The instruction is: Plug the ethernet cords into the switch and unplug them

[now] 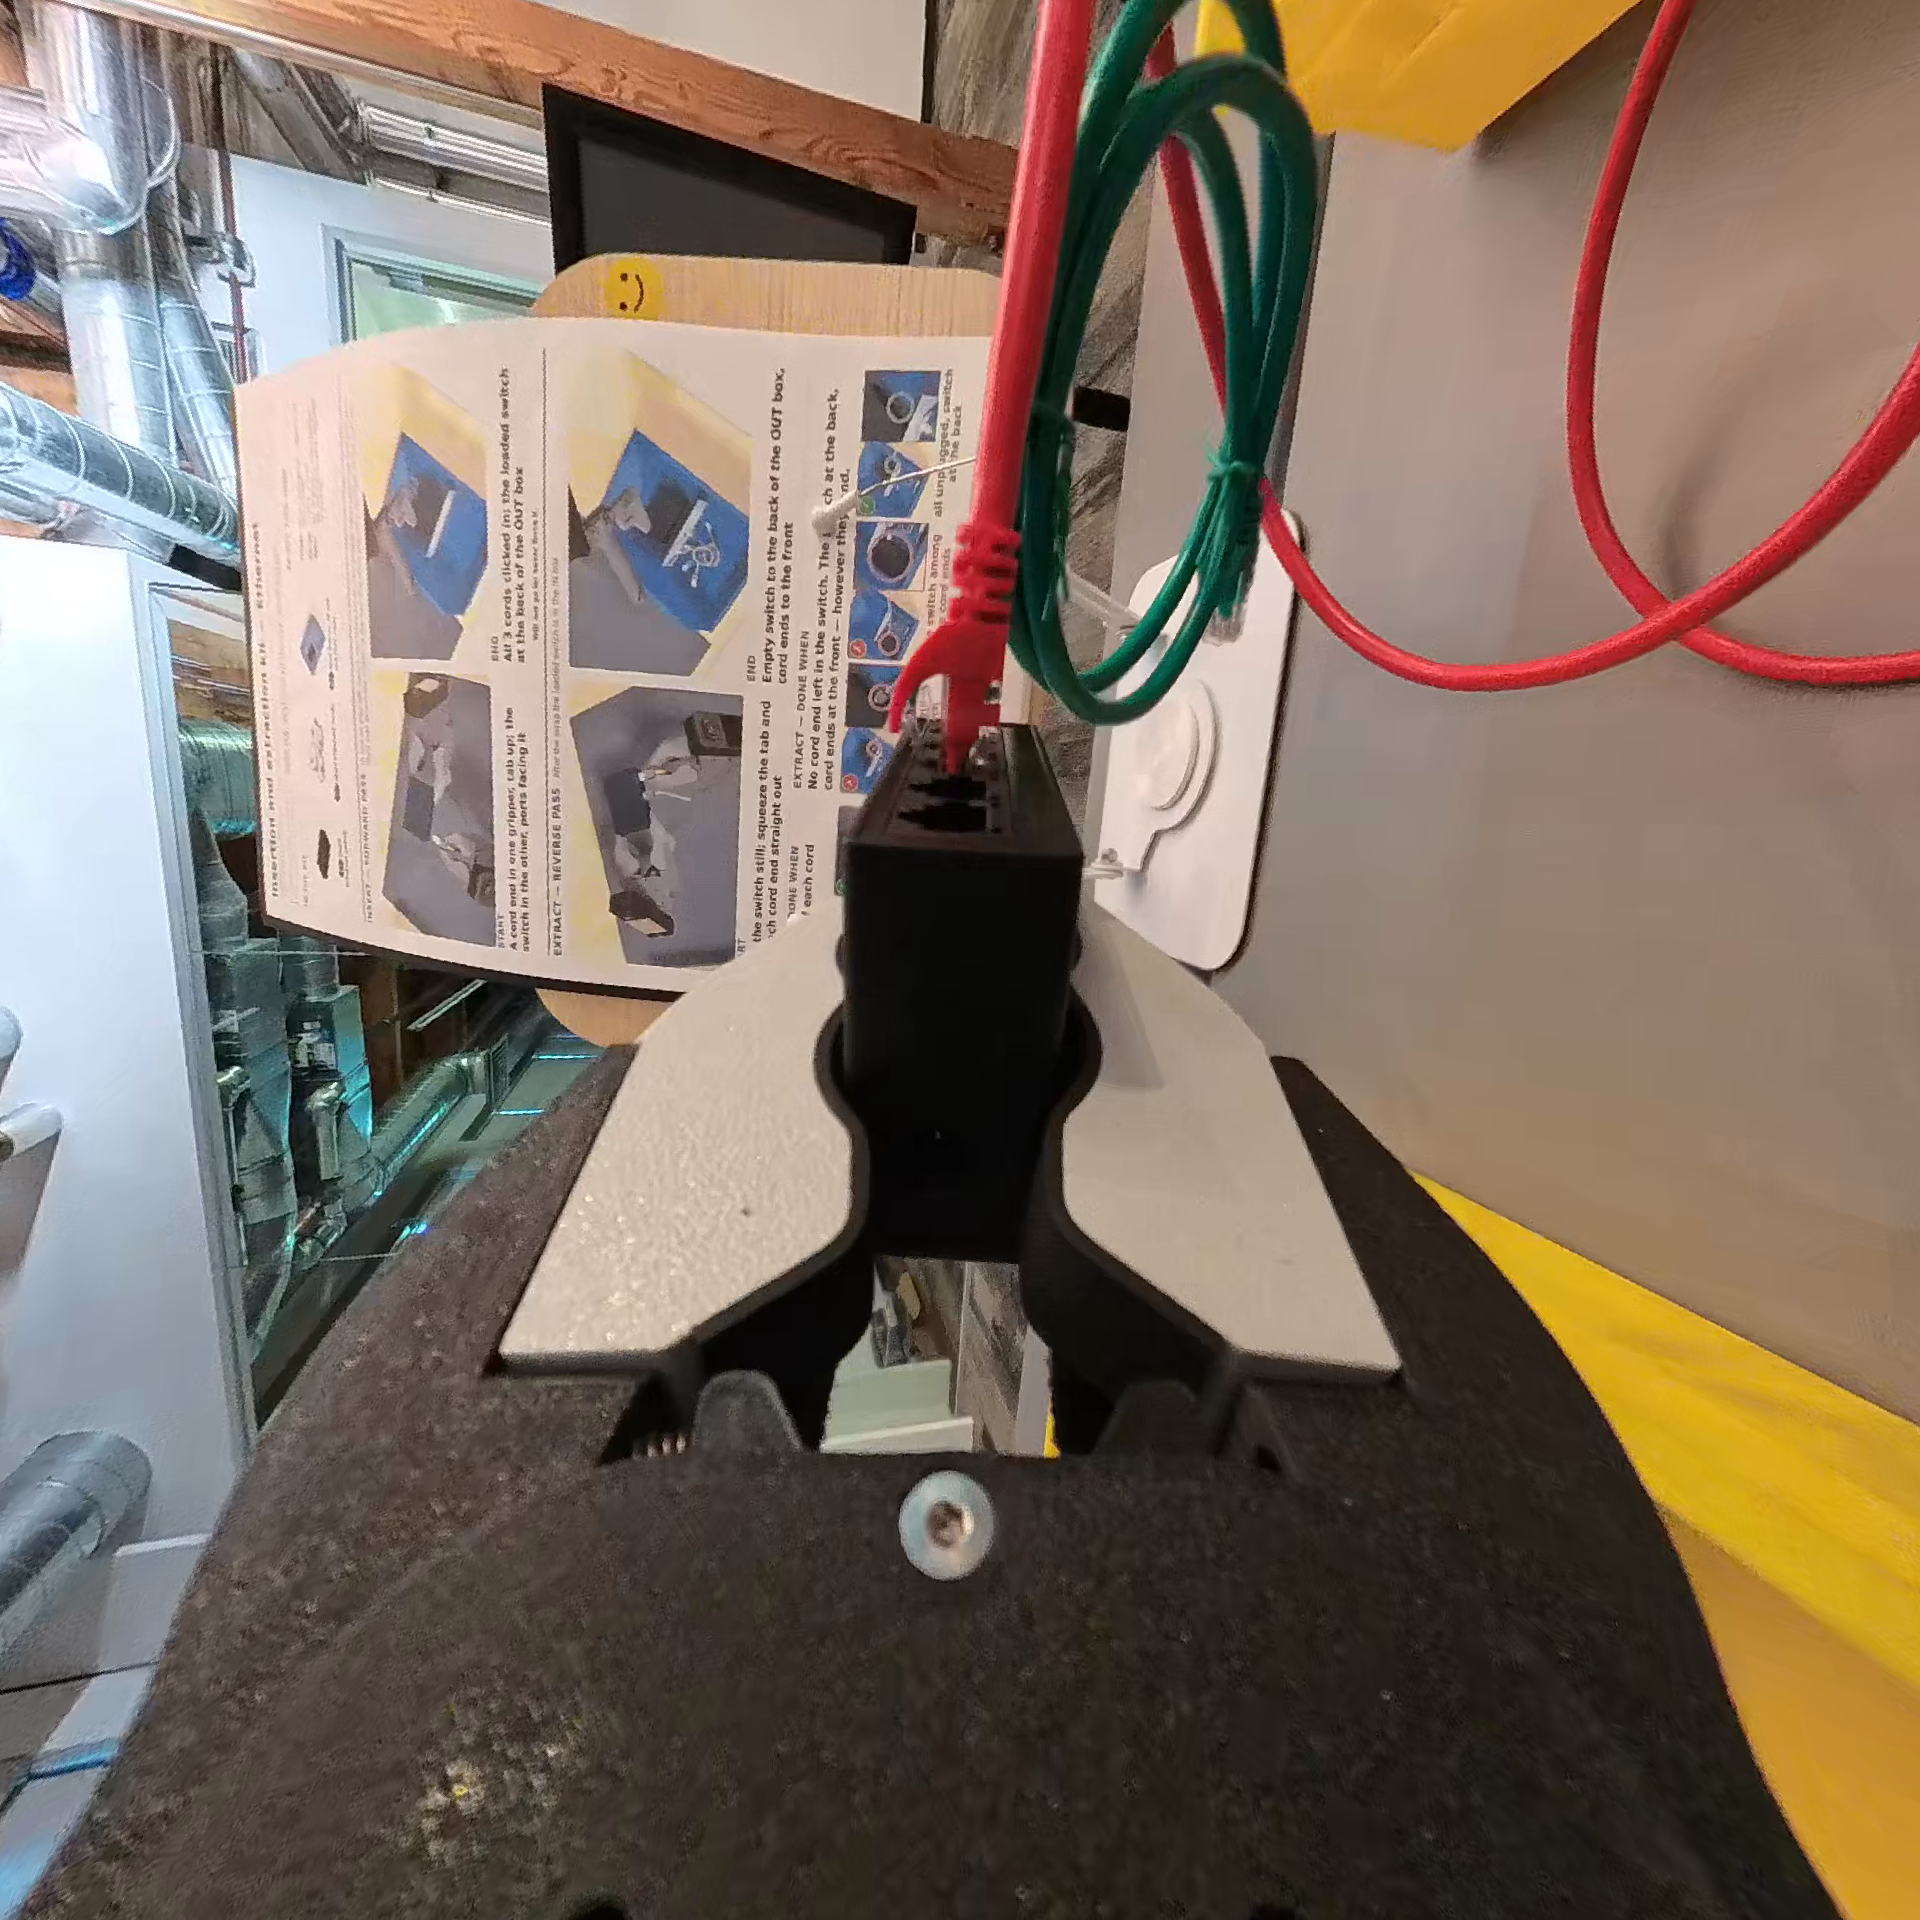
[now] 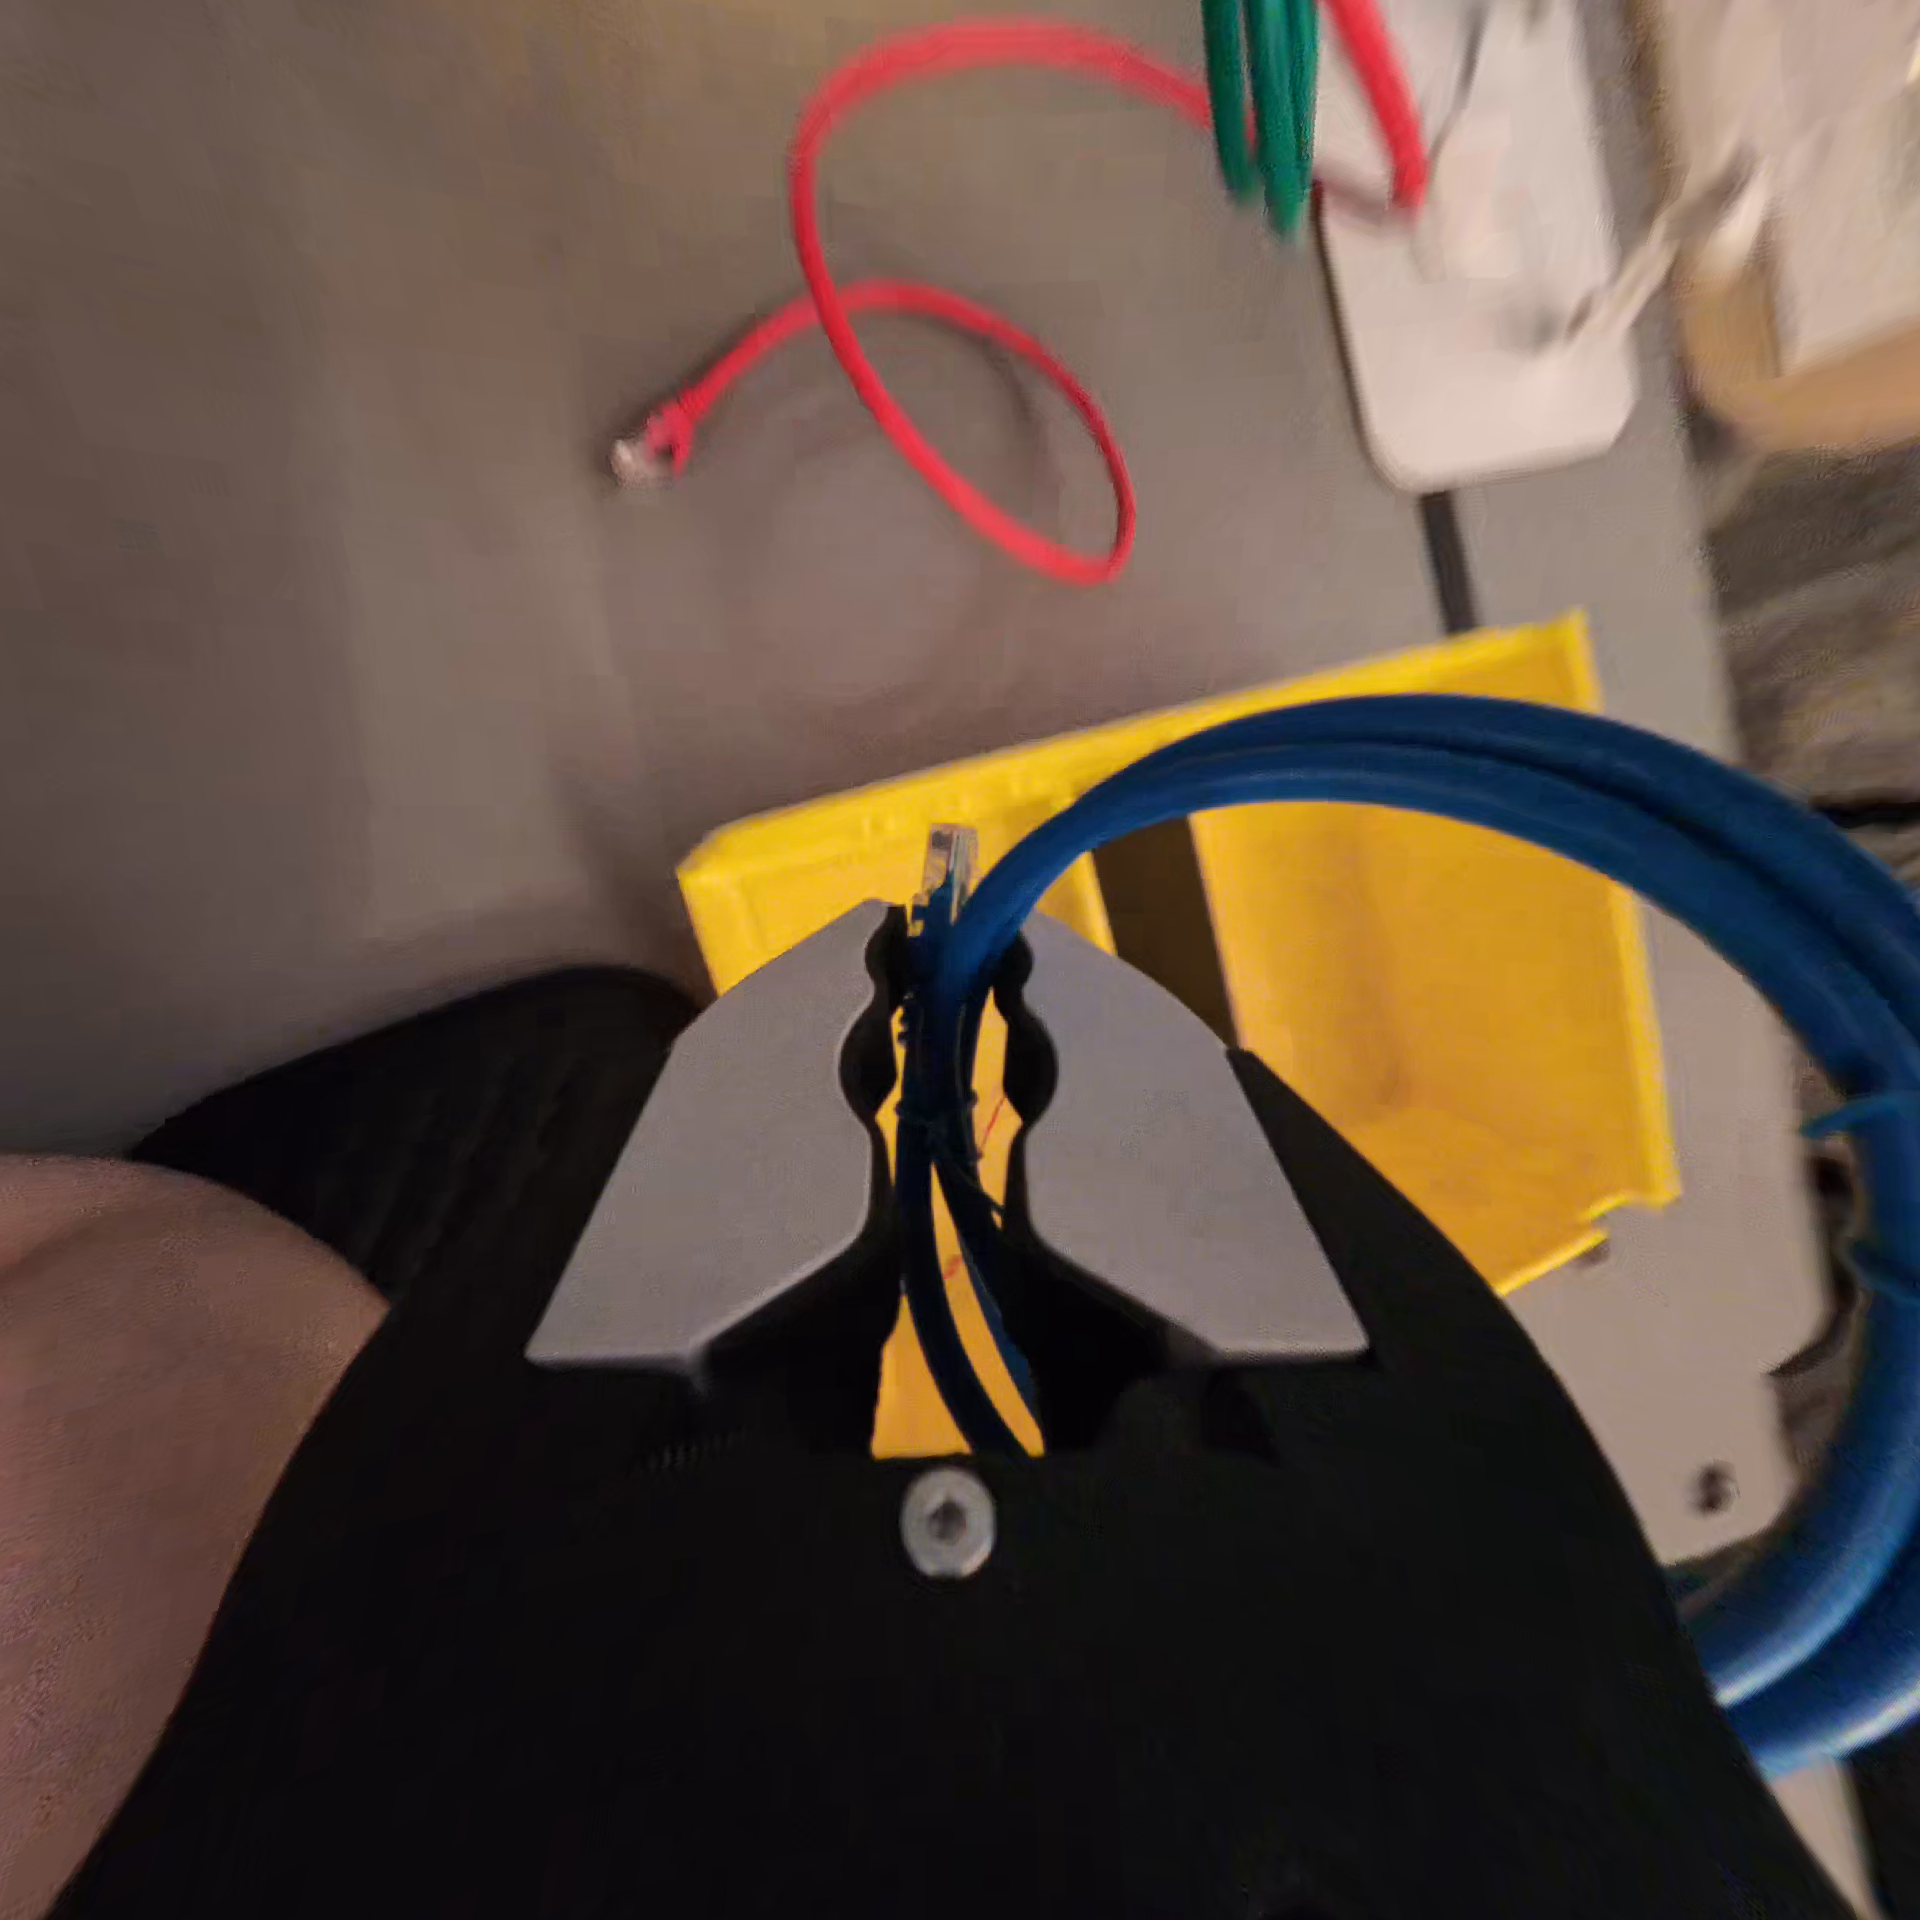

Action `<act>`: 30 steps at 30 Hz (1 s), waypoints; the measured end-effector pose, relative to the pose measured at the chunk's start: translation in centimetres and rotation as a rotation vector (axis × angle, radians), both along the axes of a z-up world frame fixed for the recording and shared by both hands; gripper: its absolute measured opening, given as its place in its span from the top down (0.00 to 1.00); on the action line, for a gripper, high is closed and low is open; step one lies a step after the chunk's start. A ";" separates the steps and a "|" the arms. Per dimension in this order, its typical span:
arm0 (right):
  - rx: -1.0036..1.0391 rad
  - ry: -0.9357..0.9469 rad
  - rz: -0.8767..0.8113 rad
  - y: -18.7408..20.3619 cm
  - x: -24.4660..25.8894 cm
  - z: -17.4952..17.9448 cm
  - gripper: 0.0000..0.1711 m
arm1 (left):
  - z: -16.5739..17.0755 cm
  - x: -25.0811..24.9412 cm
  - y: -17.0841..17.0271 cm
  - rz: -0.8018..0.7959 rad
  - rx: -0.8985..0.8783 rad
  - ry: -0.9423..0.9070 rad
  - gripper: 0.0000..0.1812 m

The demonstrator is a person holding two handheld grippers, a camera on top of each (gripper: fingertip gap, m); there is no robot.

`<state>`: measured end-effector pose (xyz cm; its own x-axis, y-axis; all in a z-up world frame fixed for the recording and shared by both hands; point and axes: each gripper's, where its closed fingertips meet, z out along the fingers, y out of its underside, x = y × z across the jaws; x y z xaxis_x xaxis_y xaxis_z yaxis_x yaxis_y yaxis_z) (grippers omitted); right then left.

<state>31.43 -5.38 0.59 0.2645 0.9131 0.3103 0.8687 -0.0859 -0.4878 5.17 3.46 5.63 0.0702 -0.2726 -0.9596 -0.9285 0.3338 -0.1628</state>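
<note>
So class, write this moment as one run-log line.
left gripper: shut on switch | red cord: plugged in | right gripper: shut on blue cord, plug forward | green cord: hangs loose

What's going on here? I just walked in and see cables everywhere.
A person is working with hand-held tongs. The left tongs are clamped on a black switch, and a red cable is already plugged into one of its ports. A green cable also hangs by the switch, though where its end goes is unclear. The right tongs grip a blue cable near its clear plug, above a yellow bin. It is not yet plugged in.
</note>
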 end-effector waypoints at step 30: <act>-0.853 0.137 -0.128 -0.6 1.2 -12.2 0.85 | 0.7 -1.1 0.3 0.052 0.007 -0.011 0.83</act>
